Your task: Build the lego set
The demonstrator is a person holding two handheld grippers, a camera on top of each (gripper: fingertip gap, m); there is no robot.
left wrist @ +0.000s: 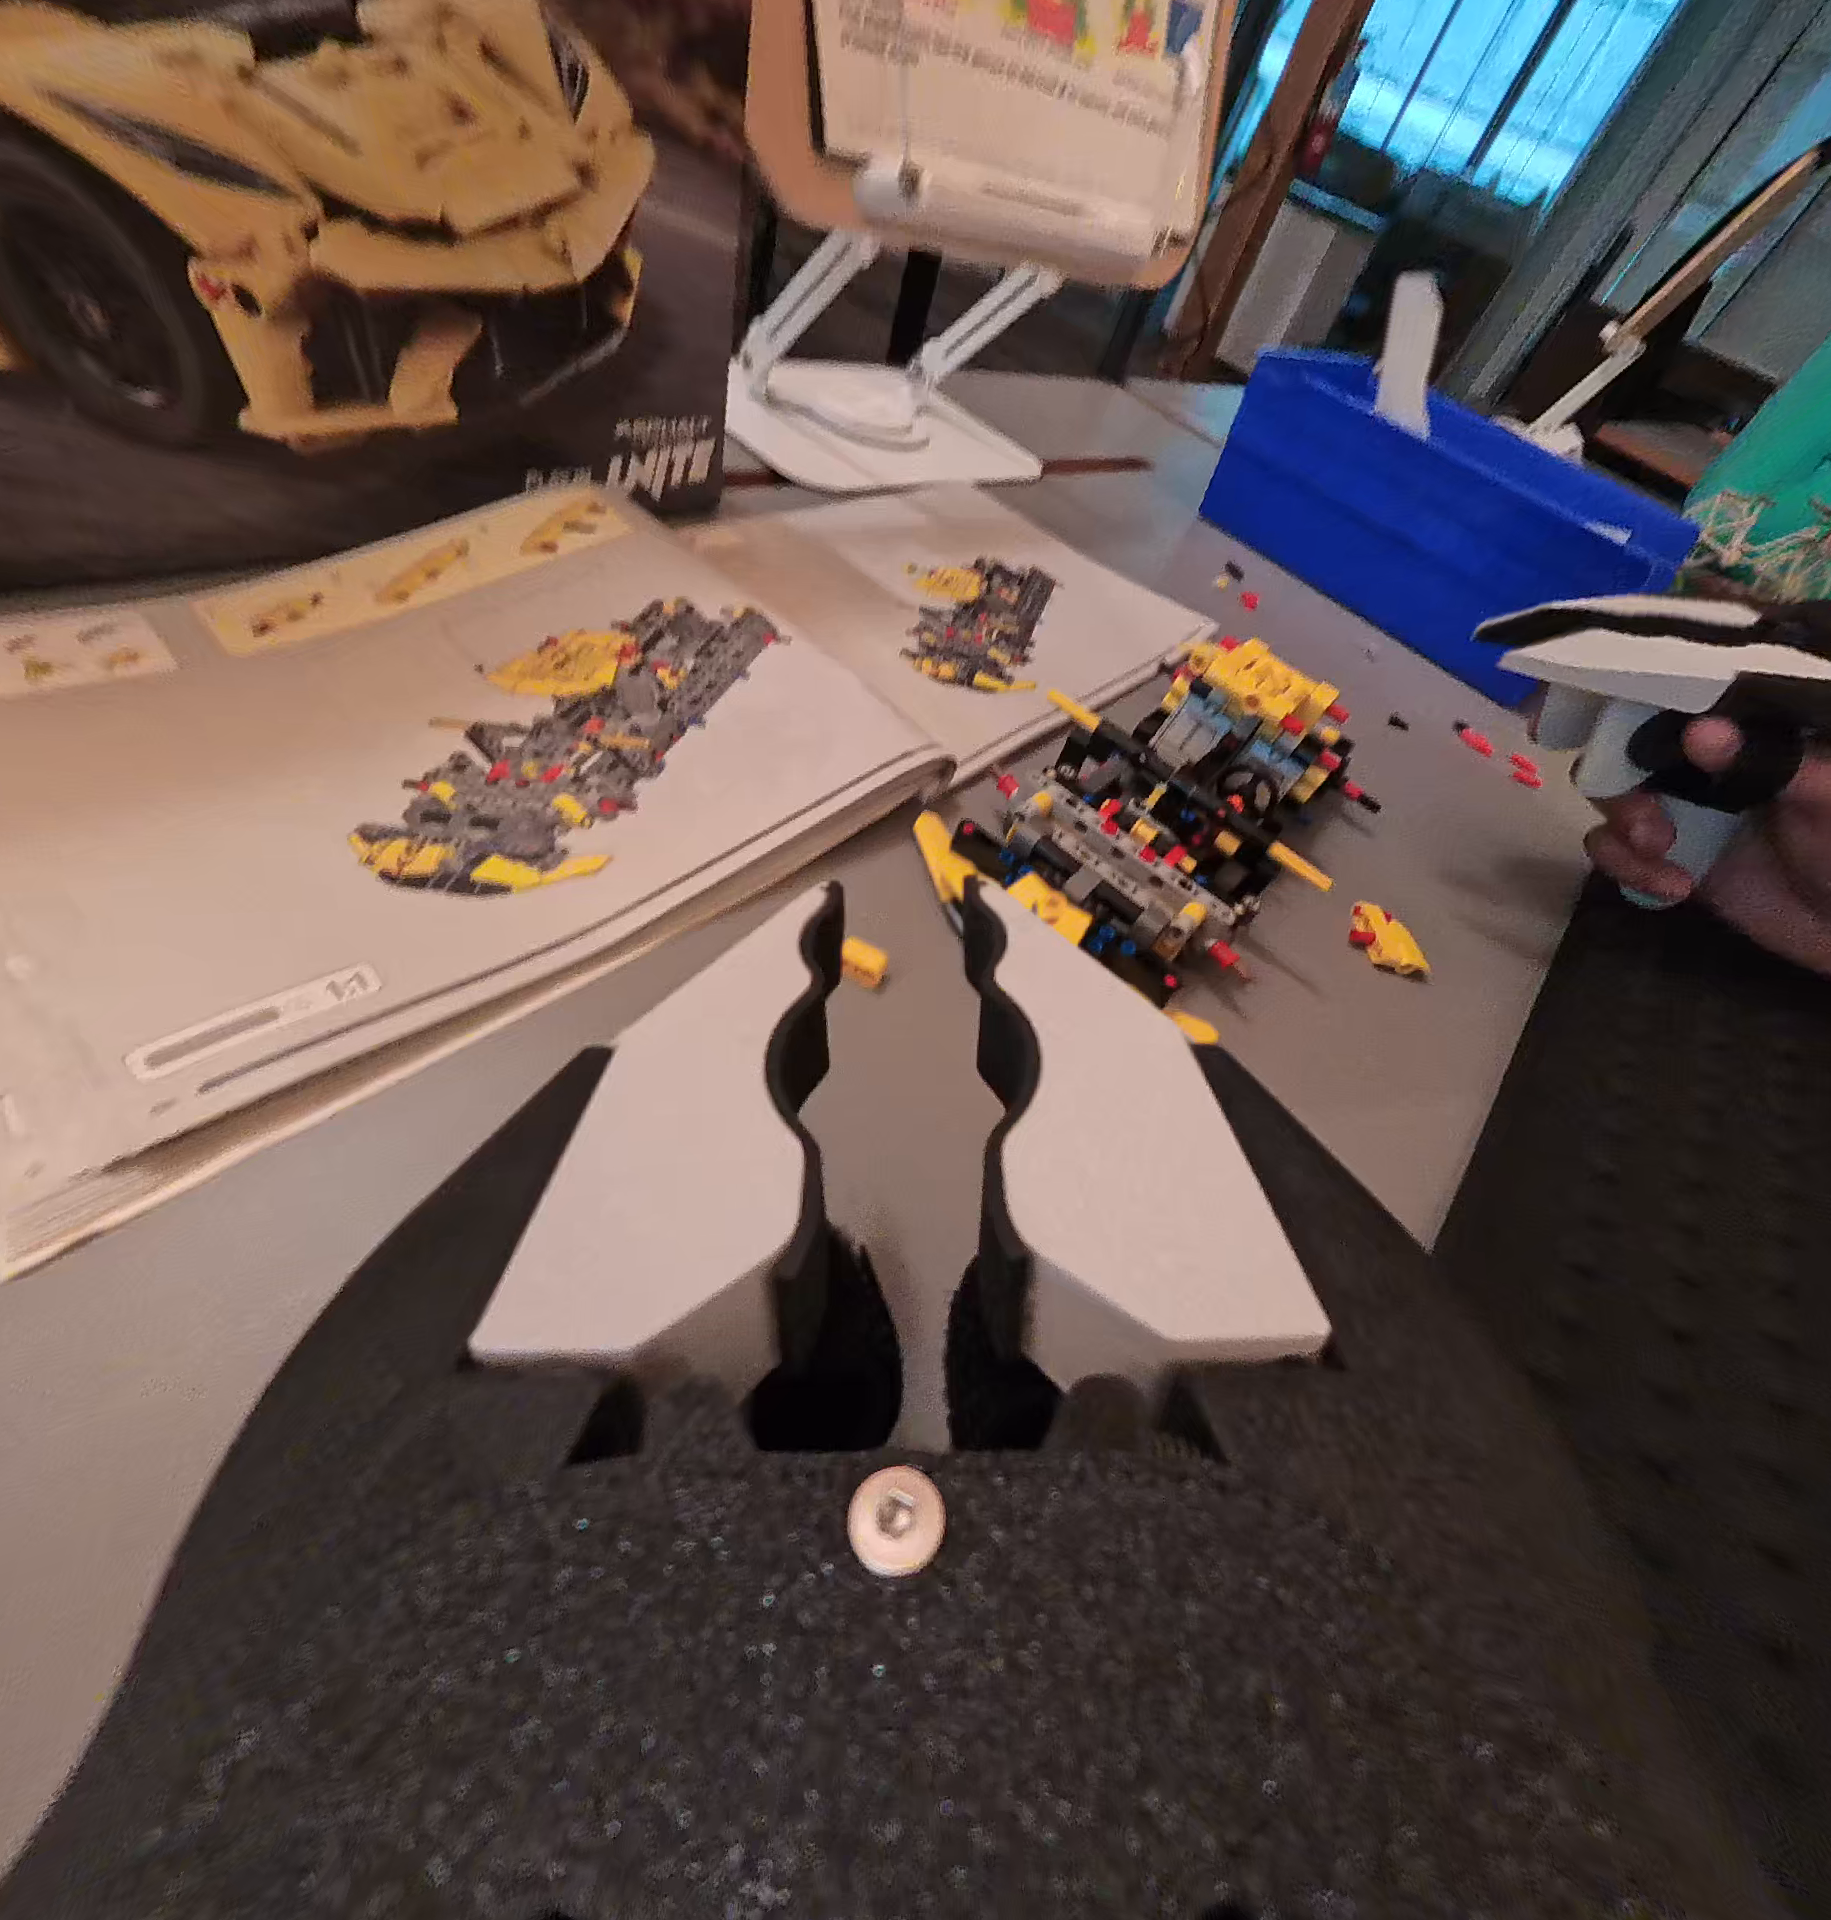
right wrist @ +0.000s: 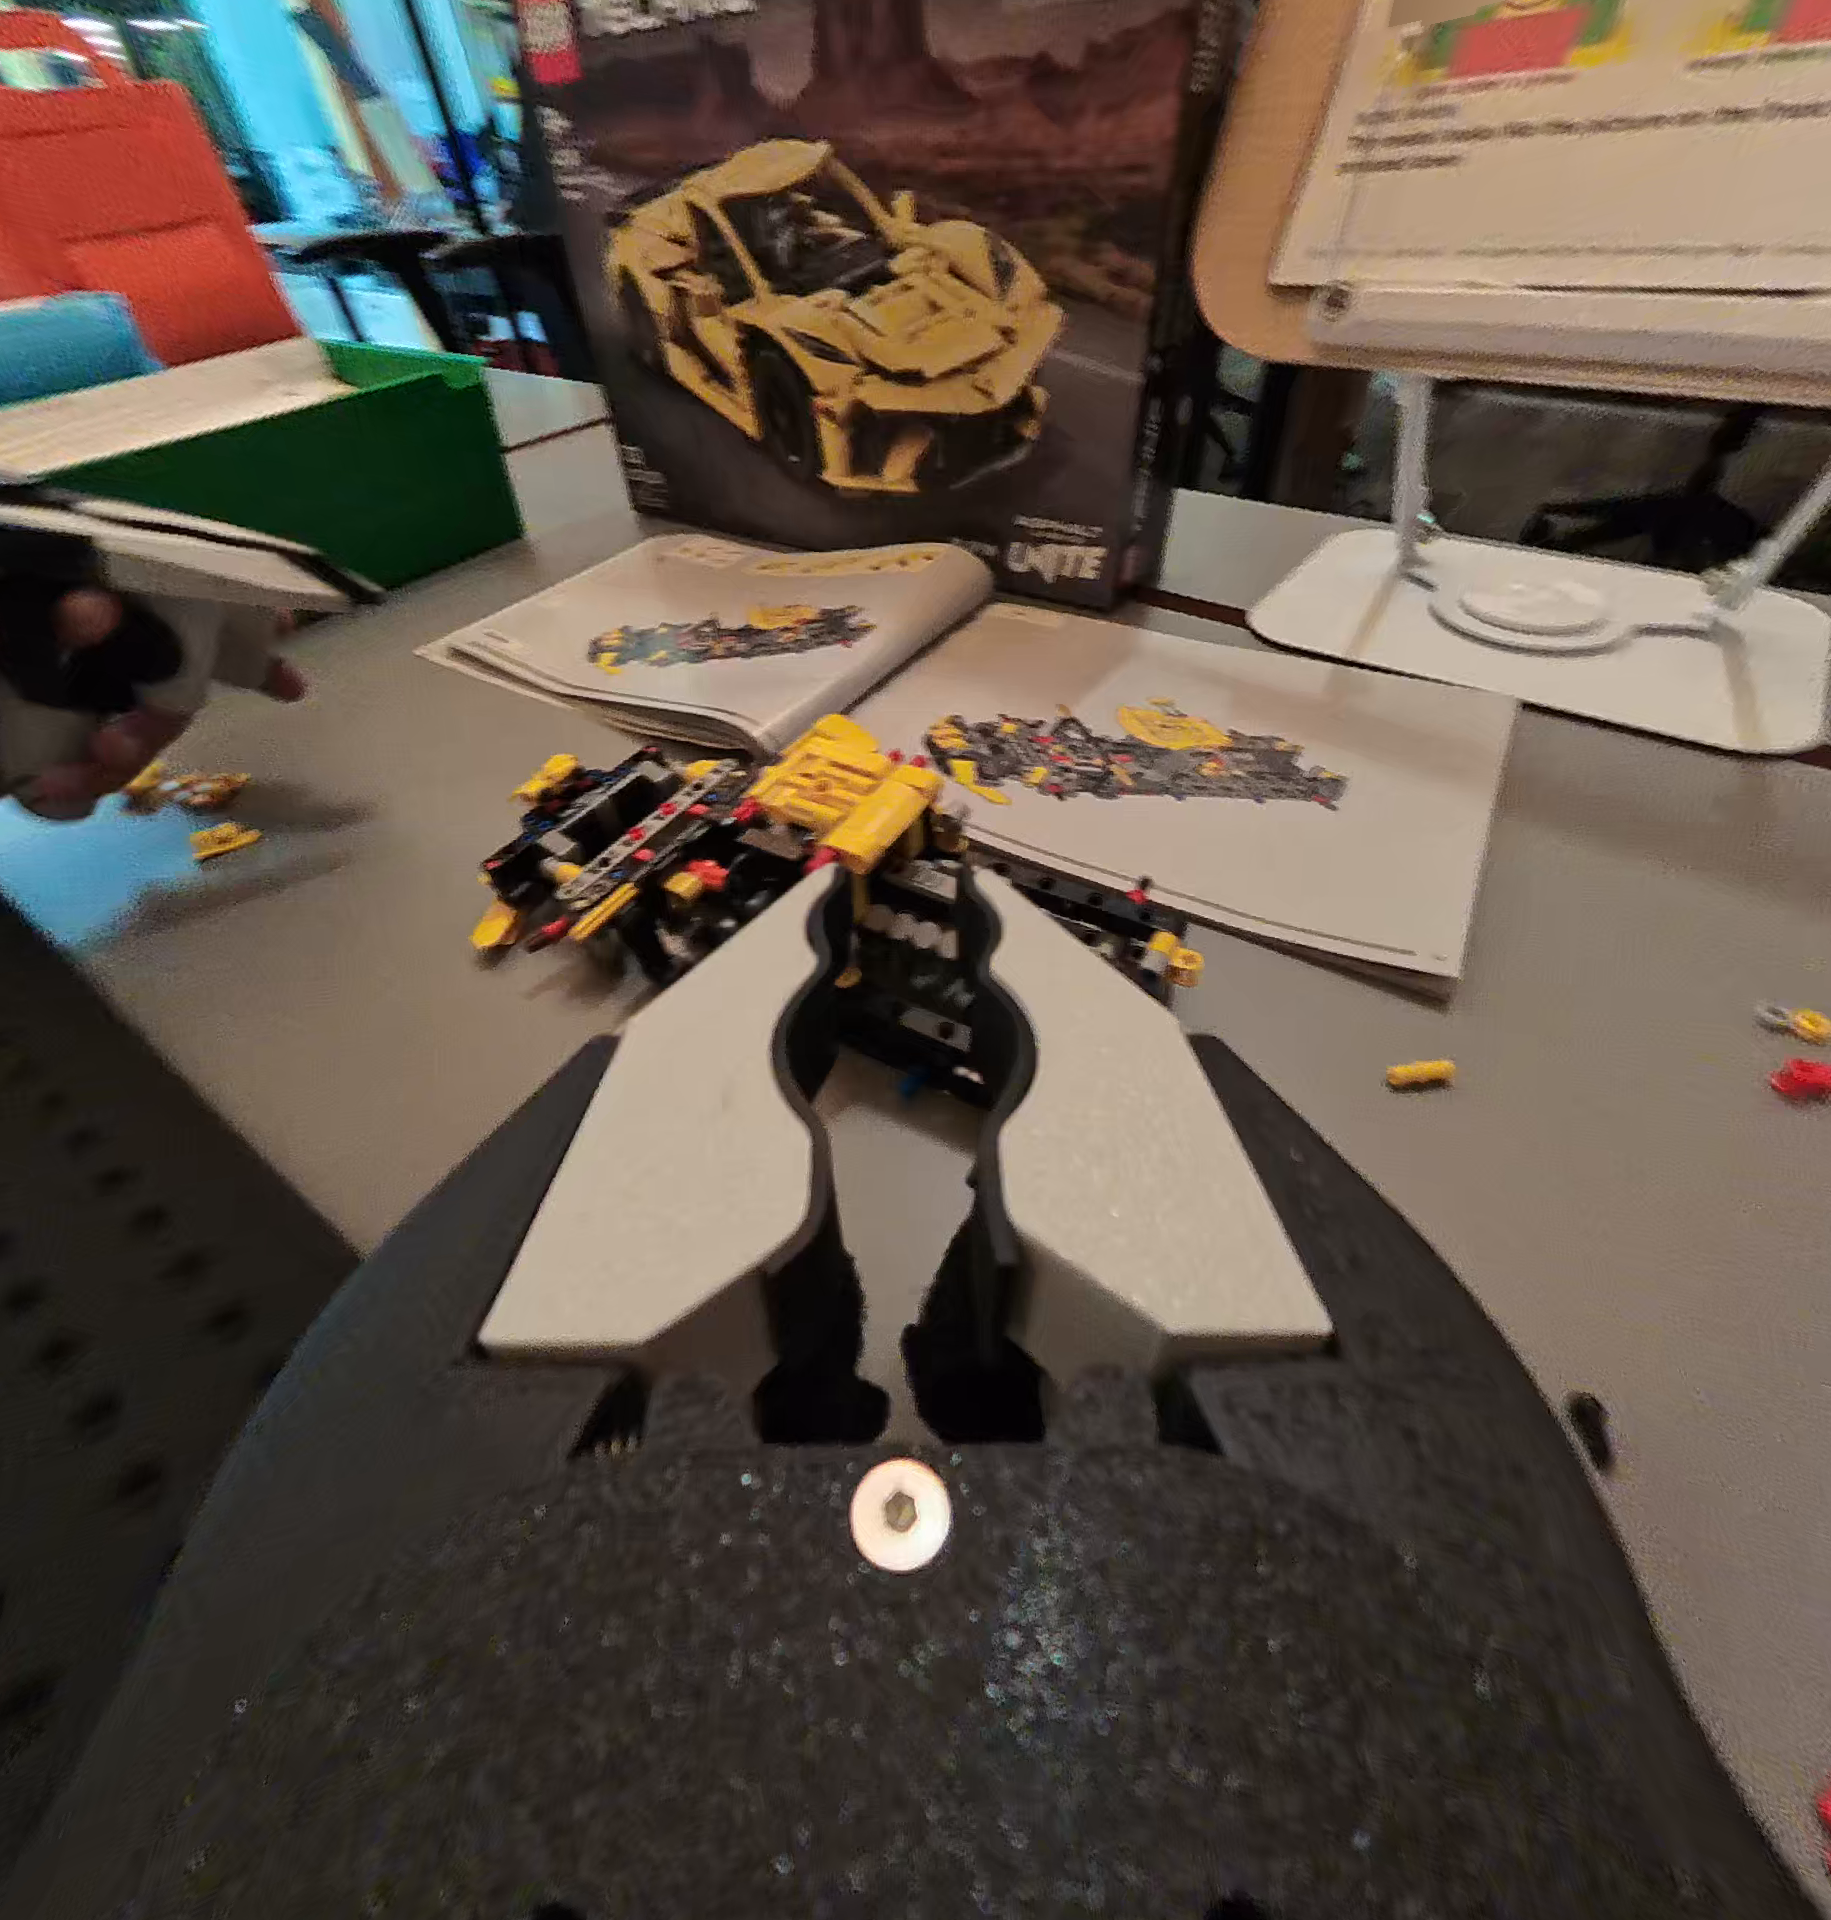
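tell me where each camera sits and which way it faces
Left wrist view: on the left gripper, looking across the open instruction booklet toward the lego chassis; own fingers open, right gripper and a hand at the right edge.
Right wrist view: on the right gripper, facing the chassis and set box; own fingers open.
Shared: chassis, booklet, box.

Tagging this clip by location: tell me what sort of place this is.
Probably an office or lab workspace, not a home: a grey table with a document stand, coloured storage bins, and glass partitions behind. The set's box and manual mark a building station.
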